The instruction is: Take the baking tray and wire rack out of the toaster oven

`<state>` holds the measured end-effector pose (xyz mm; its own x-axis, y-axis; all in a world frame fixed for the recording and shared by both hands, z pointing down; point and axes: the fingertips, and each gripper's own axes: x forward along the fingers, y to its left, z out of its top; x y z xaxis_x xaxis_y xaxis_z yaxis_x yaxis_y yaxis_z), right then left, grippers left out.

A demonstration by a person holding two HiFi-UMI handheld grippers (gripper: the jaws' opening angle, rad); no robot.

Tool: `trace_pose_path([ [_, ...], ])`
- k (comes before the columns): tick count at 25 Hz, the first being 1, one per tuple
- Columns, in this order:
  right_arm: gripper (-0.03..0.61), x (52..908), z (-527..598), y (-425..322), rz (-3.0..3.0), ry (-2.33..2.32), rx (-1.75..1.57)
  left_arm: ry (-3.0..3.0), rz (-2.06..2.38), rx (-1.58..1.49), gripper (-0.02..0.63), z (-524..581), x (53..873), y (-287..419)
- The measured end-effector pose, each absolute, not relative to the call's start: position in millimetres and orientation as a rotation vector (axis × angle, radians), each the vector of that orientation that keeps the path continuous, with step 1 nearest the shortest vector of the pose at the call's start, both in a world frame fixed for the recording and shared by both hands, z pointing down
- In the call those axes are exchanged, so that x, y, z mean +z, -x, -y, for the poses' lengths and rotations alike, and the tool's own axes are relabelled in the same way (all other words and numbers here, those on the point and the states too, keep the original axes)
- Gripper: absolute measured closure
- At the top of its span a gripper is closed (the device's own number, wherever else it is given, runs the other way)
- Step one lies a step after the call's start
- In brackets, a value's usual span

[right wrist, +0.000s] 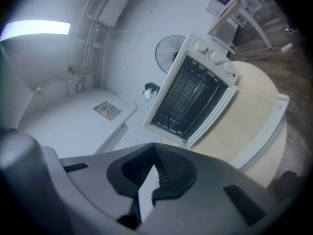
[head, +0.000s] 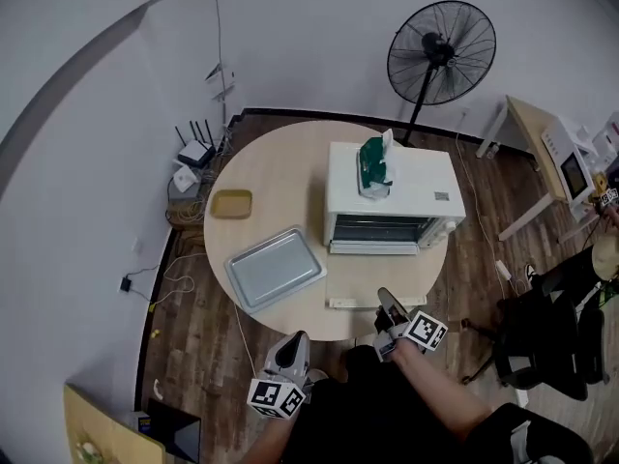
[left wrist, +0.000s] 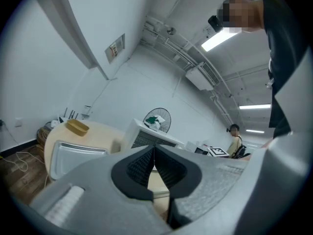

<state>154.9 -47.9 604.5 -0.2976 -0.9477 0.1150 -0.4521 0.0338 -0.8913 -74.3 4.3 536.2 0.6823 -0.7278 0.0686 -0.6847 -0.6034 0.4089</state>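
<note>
Floor, far left: router (head: 196, 151) with upright aerials against the wall, loose cables beside it.

Round table (head: 280, 153), left part: small tan dish (head: 232, 204). Just below it the baking tray (head: 274, 267) lies flat on the tabletop, out of the oven and set at a slant to the table edge.

Left gripper (head: 296, 340) sits below the table edge near the tray. Its jaws are together with nothing between them.

Table centre: white toaster oven (head: 406, 187). Its door is dropped flat toward the person, and the door handle (head: 356, 304) reaches the table rim. The wire rack (head: 377, 228) shows as thin bars inside the oven mouth; how far it sits in is hard to tell. A green-and-white bundle (head: 375, 165) rests on the oven roof. Three knobs (right wrist: 210, 53) run down the oven front.

Right gripper (head: 389, 303) is just beyond the door handle, pointing at the oven. Its jaws are pressed closed and empty.

Behind: standing fan (head: 441, 51). Right: side desk (head: 532, 129) with a white appliance (head: 566, 162), cut by the frame edge; black chair (head: 542, 341).

Writing: small label (head: 441, 196) on the oven roof and wall placard (left wrist: 115, 48), both too small to read.
</note>
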Motion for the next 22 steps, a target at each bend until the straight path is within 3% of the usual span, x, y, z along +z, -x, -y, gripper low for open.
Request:
trace_pose_path([
  [11,0.577,611.9,10.6,-256.2,-1.533,1.605,-1.158,-2.603,0.810,-0.041,0.597,25.9,521.6,-43.0],
  [22,0.574,626.1,75.5,-307.1,-1.464,1.587,-1.192,-2.602,0.827,-0.009,0.597,77.0,515.8,-93.3],
])
